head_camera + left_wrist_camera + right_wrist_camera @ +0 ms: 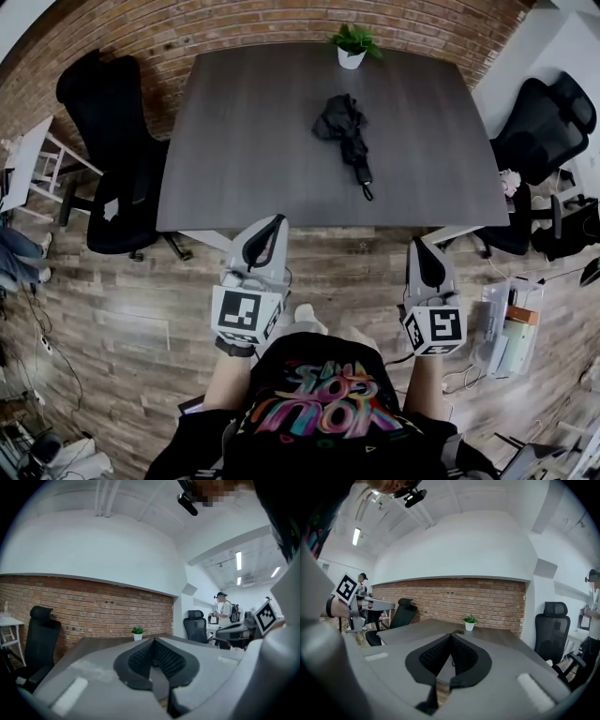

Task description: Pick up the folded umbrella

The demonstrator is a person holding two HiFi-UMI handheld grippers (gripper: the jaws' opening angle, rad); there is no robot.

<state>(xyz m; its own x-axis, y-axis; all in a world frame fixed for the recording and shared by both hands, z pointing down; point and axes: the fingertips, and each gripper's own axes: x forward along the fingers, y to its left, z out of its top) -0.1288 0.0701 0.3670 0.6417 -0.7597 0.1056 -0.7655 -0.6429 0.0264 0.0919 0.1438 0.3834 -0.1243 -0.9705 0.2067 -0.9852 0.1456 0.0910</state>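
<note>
The folded umbrella (343,129) lies on its side near the middle of the bench (234,150). Its black canopy is bunched loosely at the far end, and its handle (367,191) points toward the near edge. Expect a light item: the canopy fabric is soft and likely to slip or bunch under pressure, while the shaft and handle are probably rigid. Take hold across the narrow section just above the handle, or on the handle itself, not on loose fabric. A potted plant (352,45) stands at the far edge, well apart. The left gripper (269,232) and right gripper (420,255) hang over the floor, short of the bench. On each, the fingers (140,657) are pressed together with nothing between them; they must spread before any grasp.
</note>
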